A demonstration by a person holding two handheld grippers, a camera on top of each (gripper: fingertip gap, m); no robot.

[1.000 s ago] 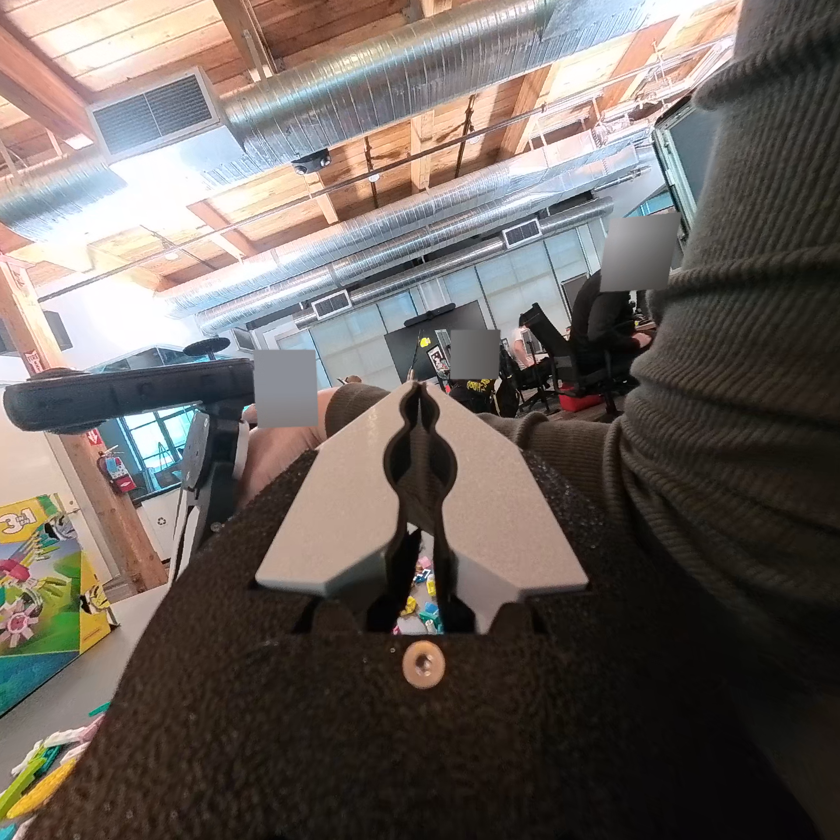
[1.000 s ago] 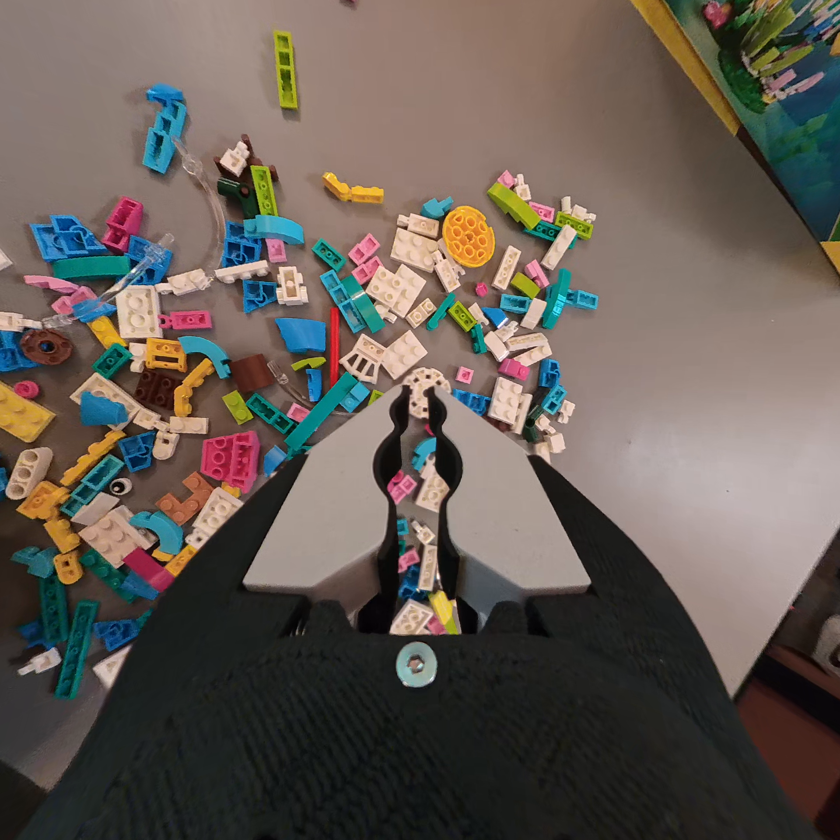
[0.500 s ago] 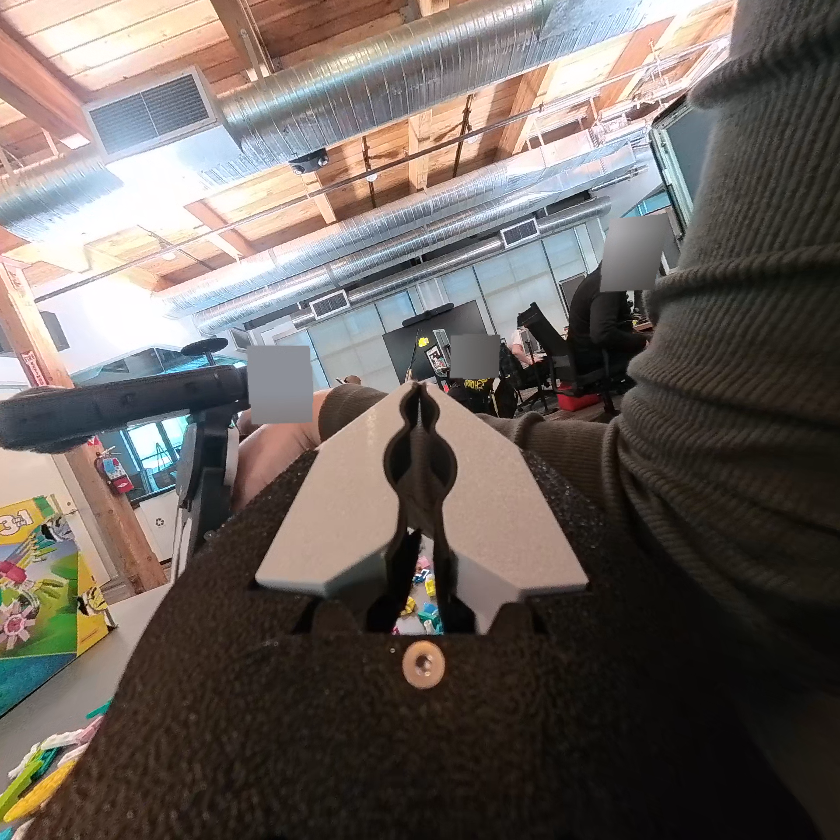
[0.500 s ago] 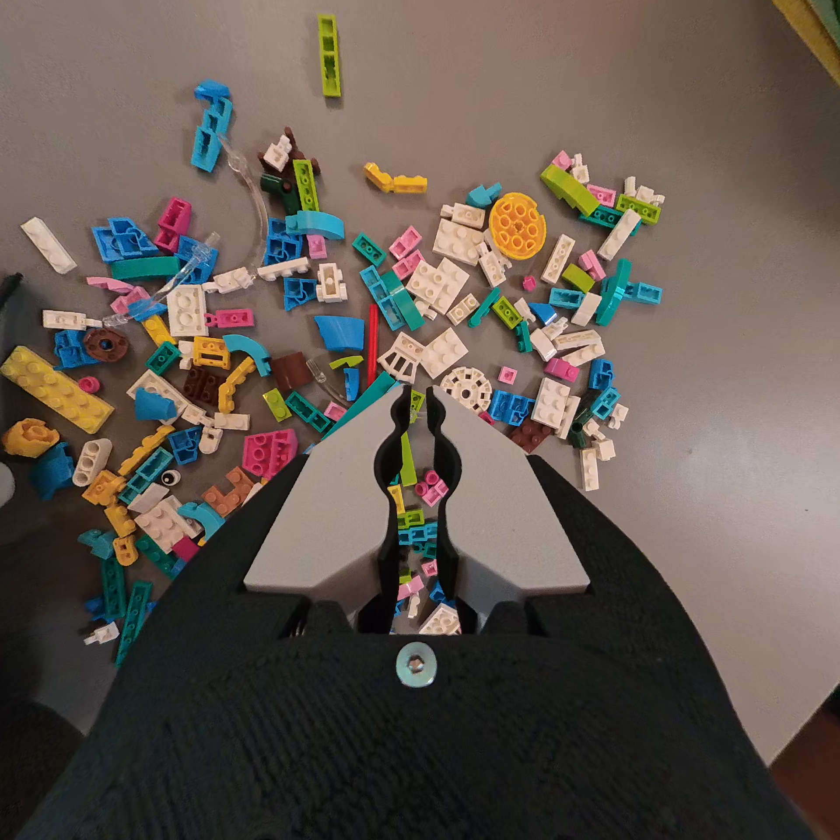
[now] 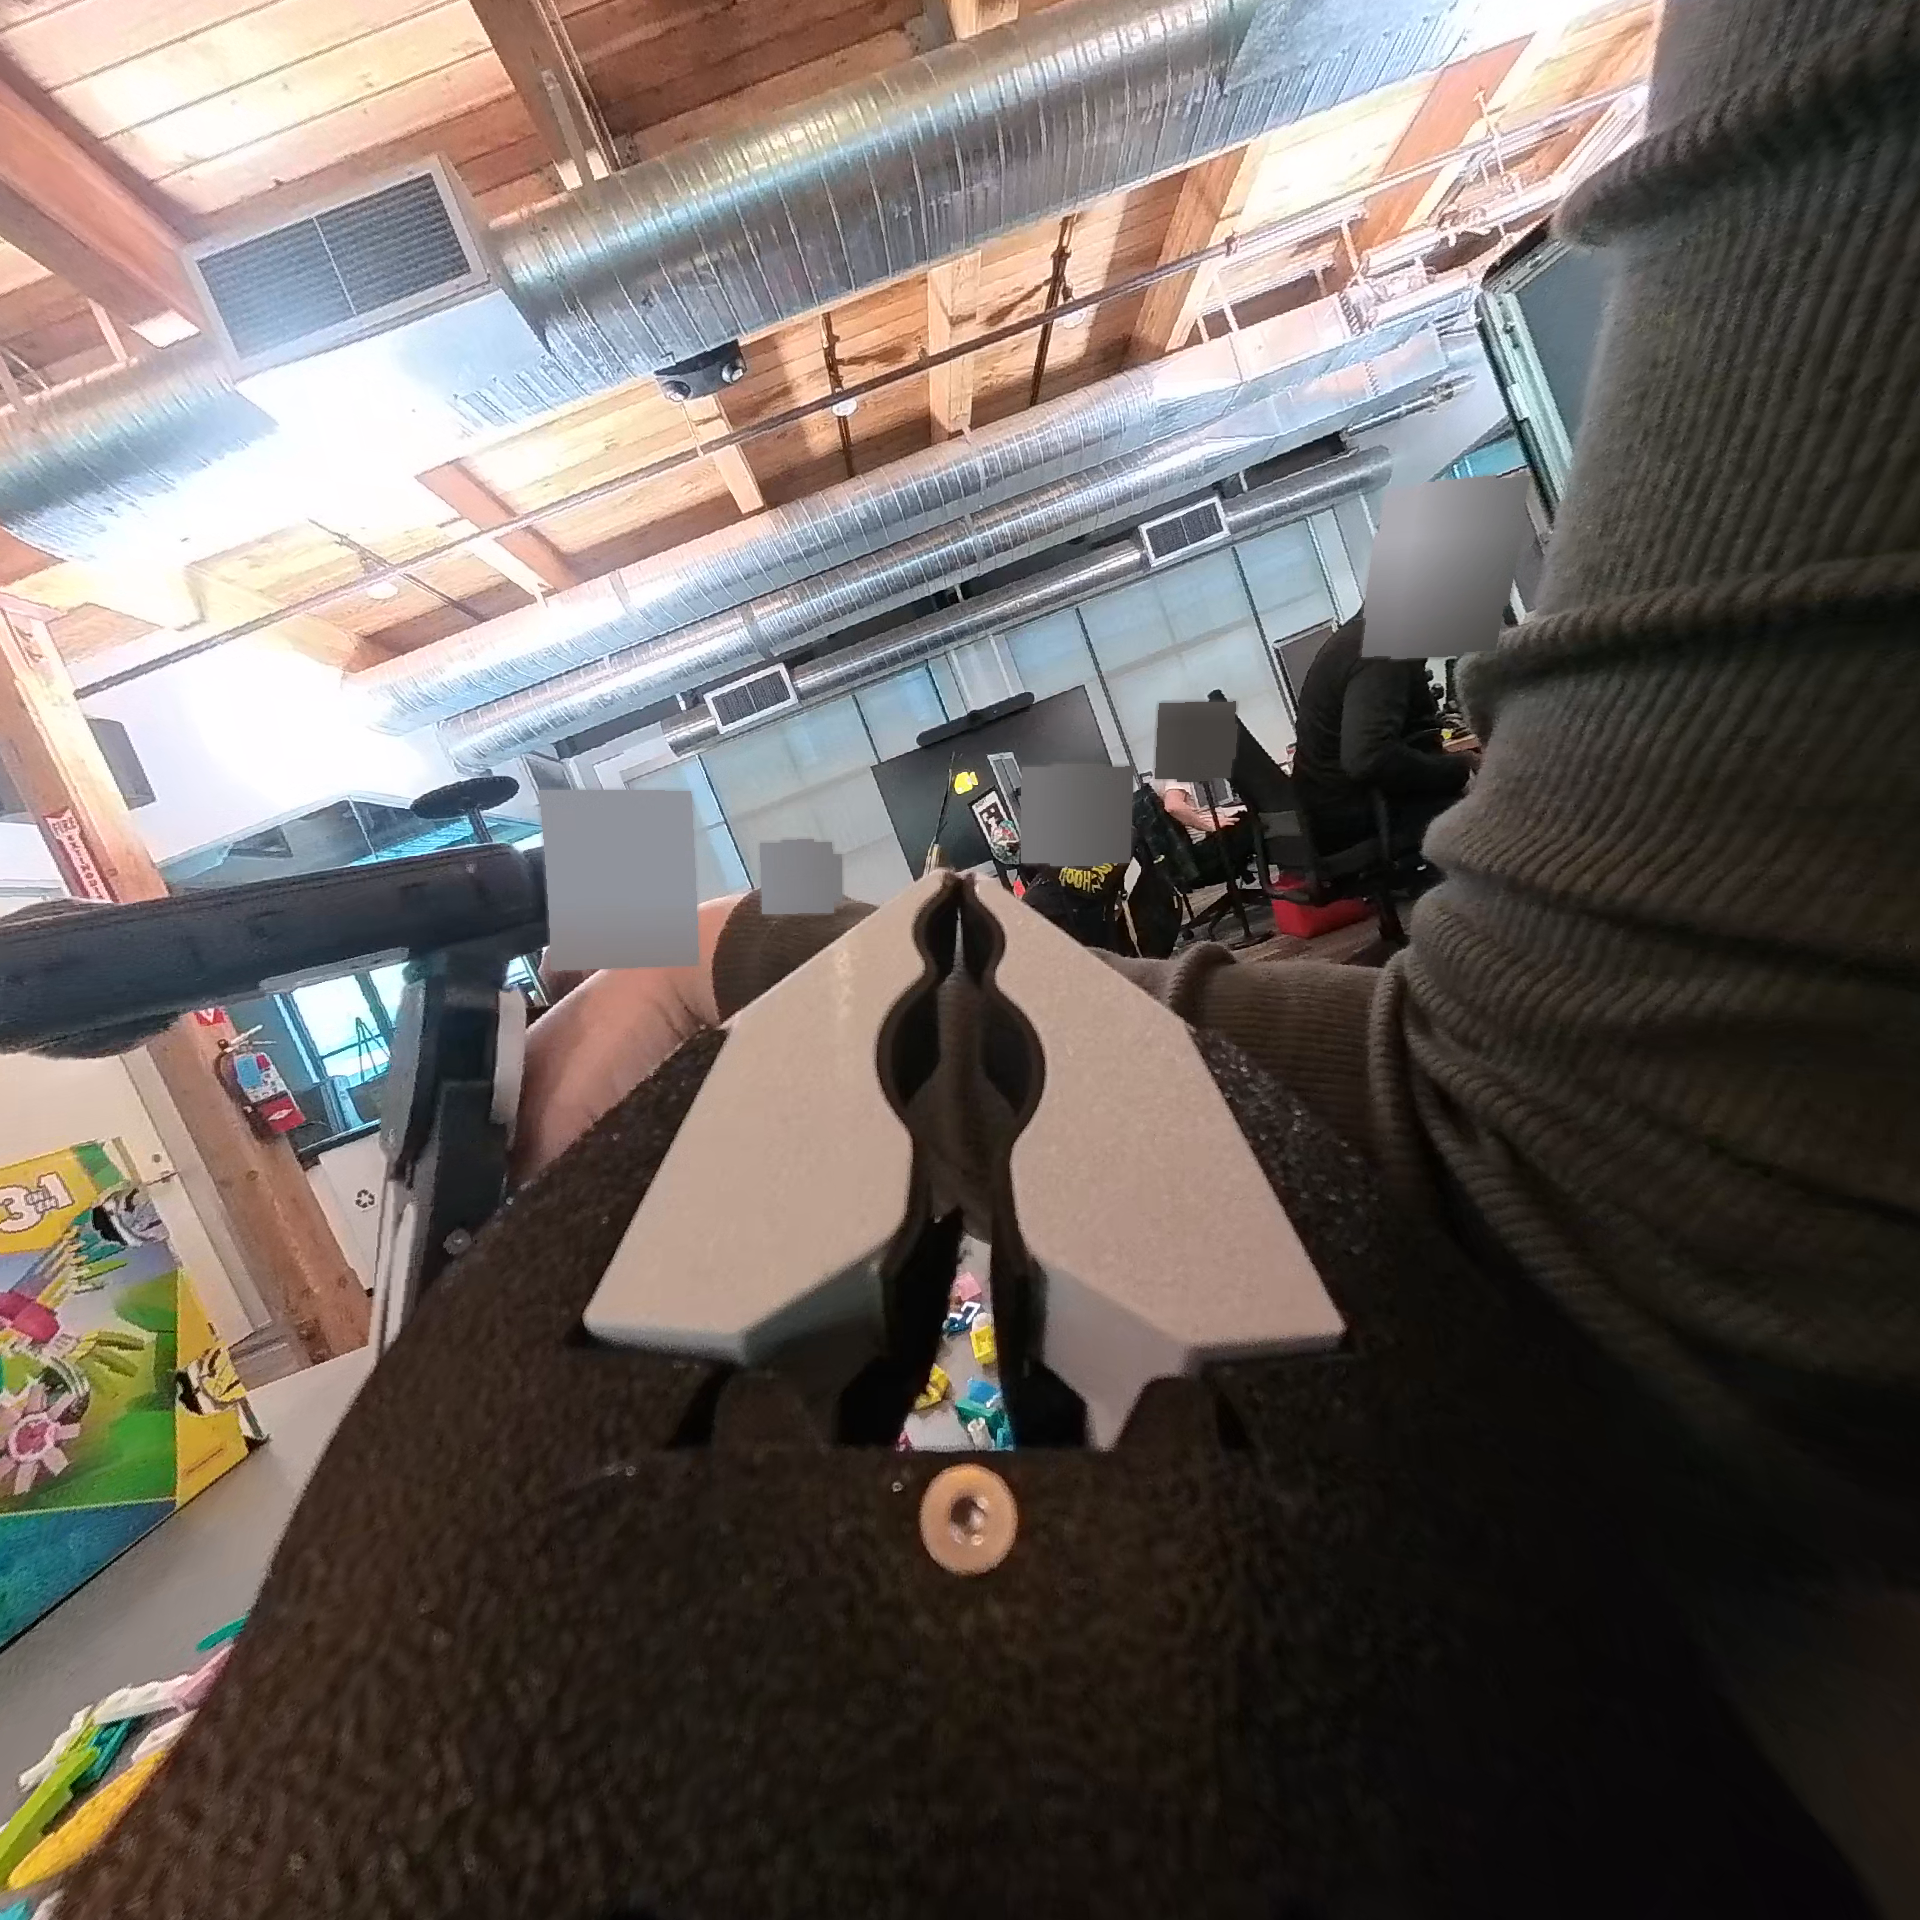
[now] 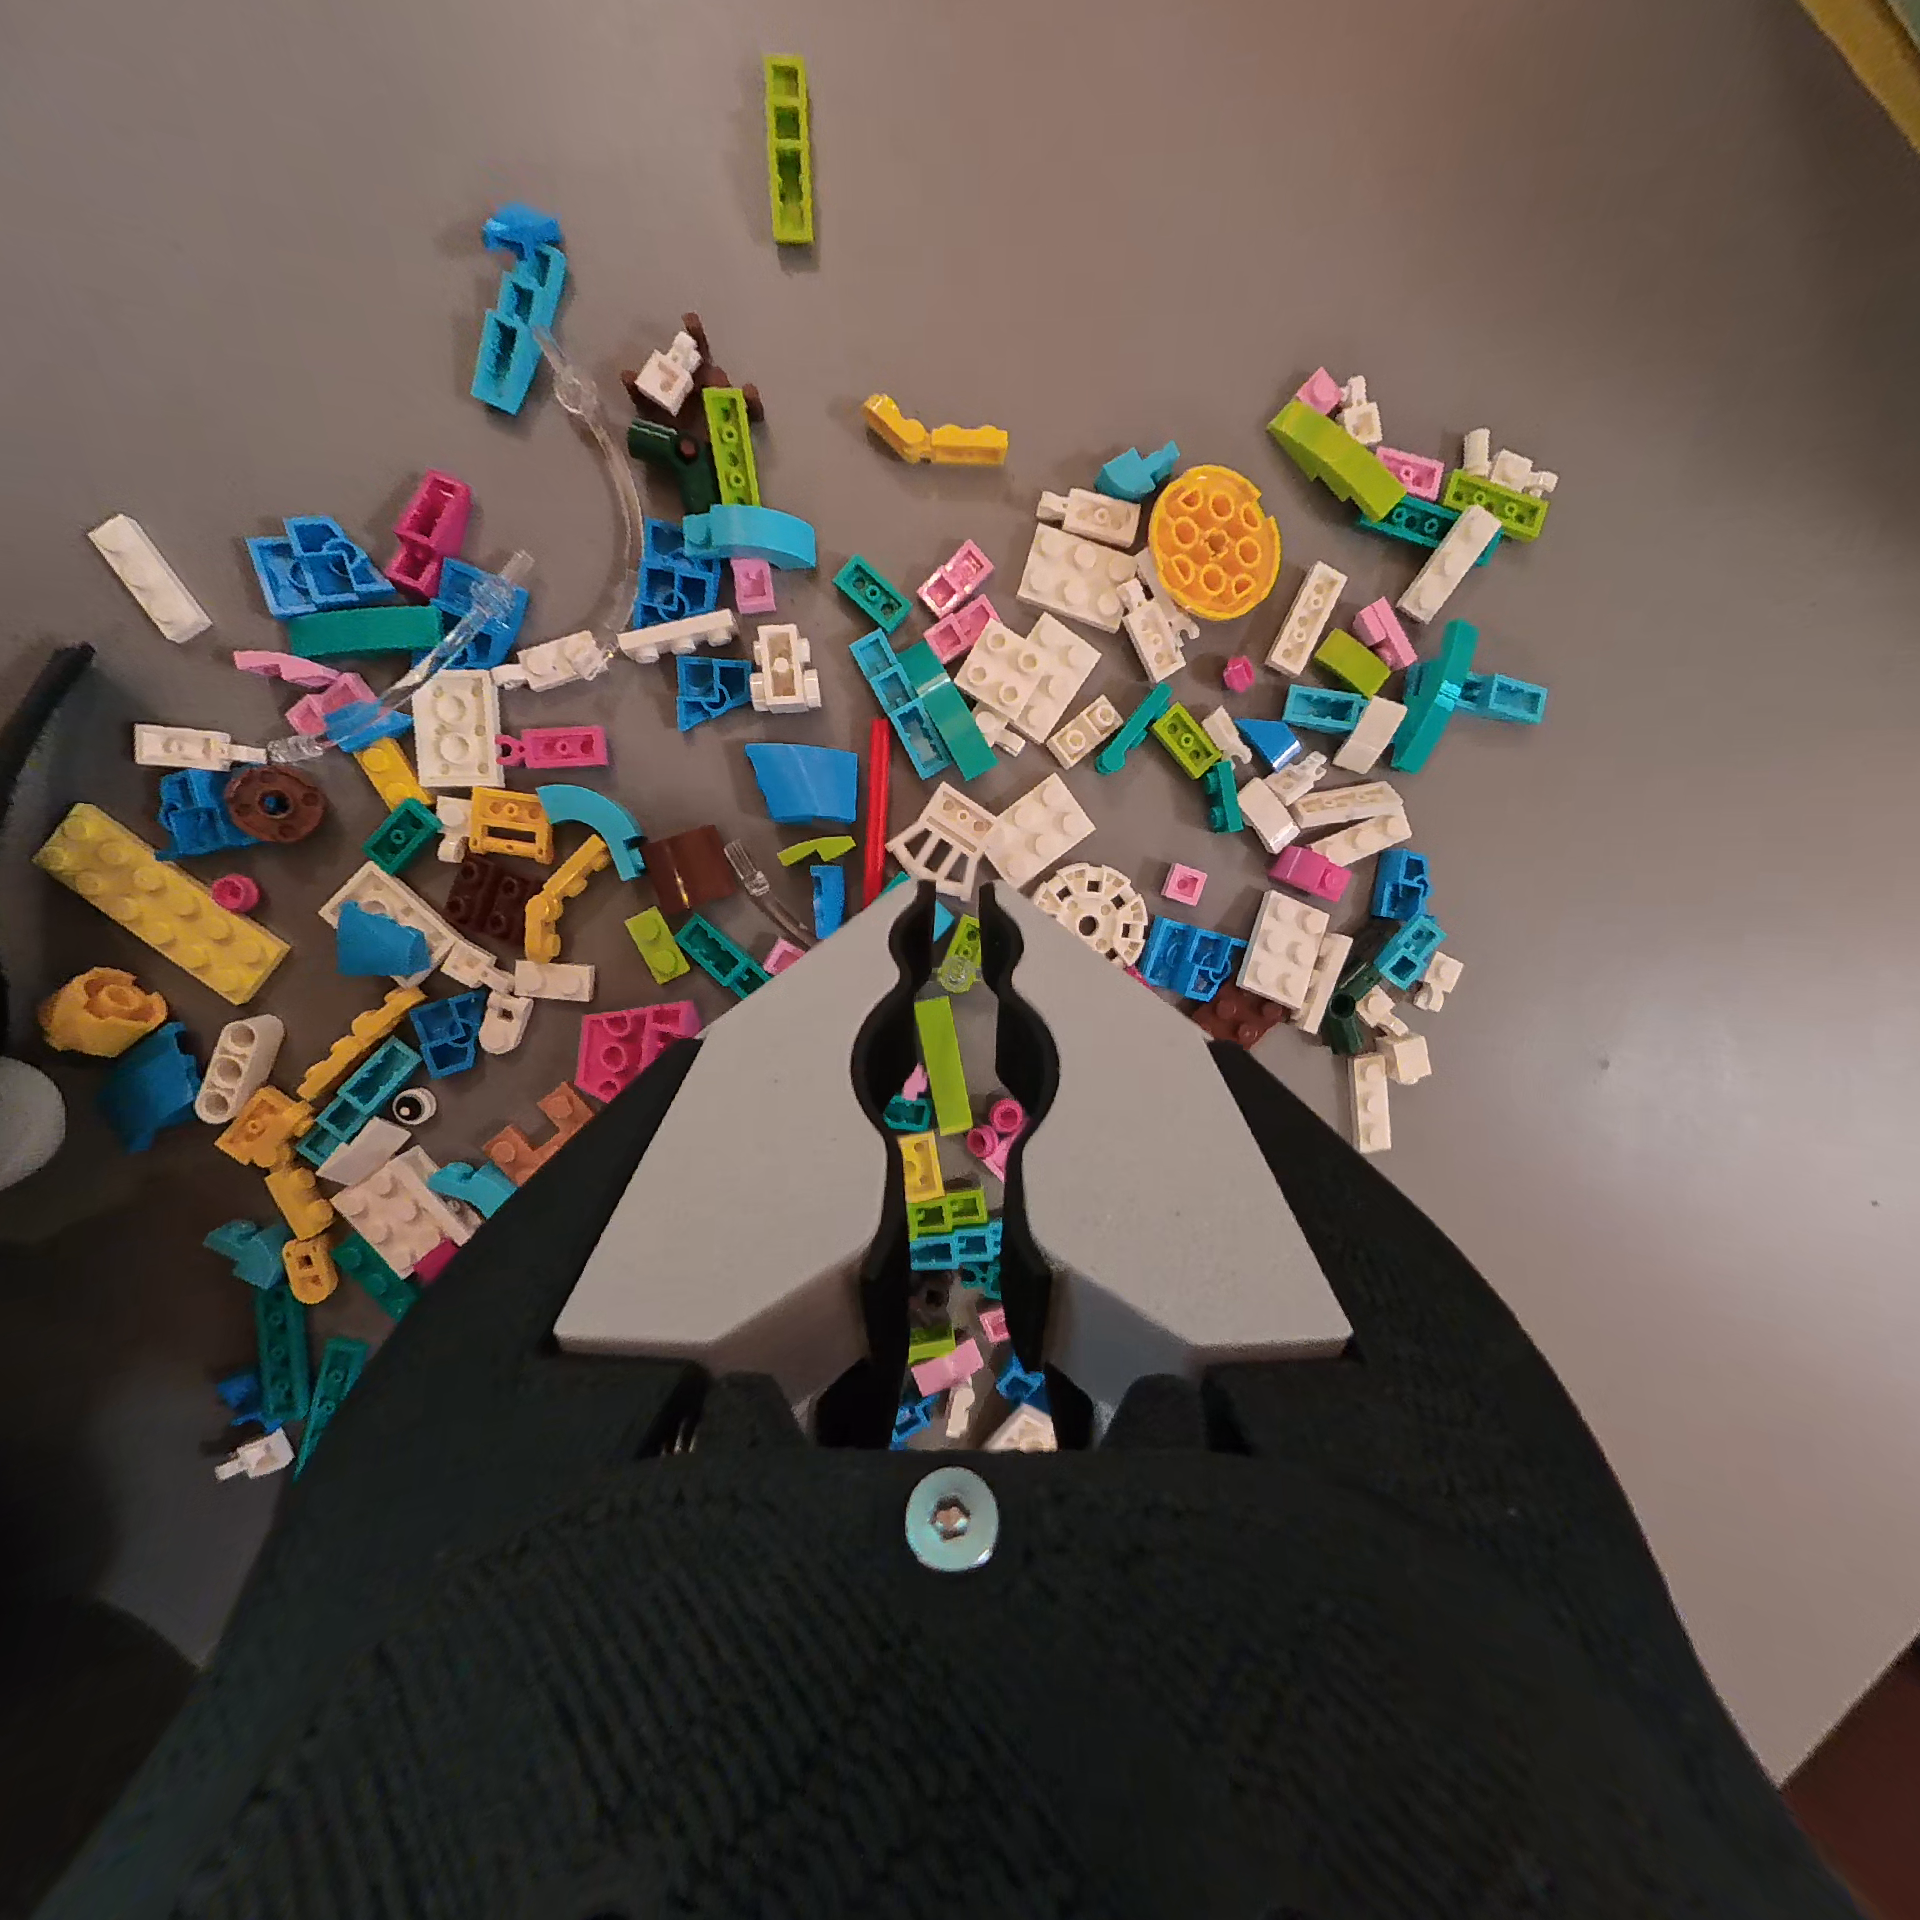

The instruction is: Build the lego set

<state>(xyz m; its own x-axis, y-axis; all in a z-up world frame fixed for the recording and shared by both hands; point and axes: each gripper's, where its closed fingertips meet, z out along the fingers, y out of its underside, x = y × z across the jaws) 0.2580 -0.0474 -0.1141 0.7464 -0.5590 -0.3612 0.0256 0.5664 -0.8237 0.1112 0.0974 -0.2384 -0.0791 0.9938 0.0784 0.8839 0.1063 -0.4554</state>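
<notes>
Lying scattered across the grey tabletop (image 6: pixel 1558 208): loose plastic building bricks (image 6: pixel 727 675) in blue, teal, white, pink, yellow, lime and brown, none joined into a model that can be made out.

Right gripper (image 6: pixel 951 899), grey fingers on a black textured body: poised over the near part of the spread, tips slightly apart, nothing between them. Bricks show through the slot between the fingers.

Items just beyond its tips: white round gear-like plate (image 6: pixel 1089 914), white fence-like piece (image 6: pixel 945 842), thin red rod (image 6: pixel 876 805).

Further items: yellow round studded plate (image 6: pixel 1214 542) toward the far right of the spread; long yellow studded brick (image 6: pixel 156 899) at the left edge; lime green long plate (image 6: pixel 790 151) lying alone, well apart from the rest at the far side; clear curved piece (image 6: pixel 613 488) among the blue bricks.

Left gripper (image 5: pixel 958 883), same make: raised and pointing up toward the room, tips together with nothing held. A few bricks show low through its slot.

Around it: olive ribbed sleeve (image 5: pixel 1662 935) at right; colourful printed set box (image 5: pixel 94 1351) standing on the table at left; wooden ceiling with silver ducts (image 5: pixel 883 187) above.
</notes>
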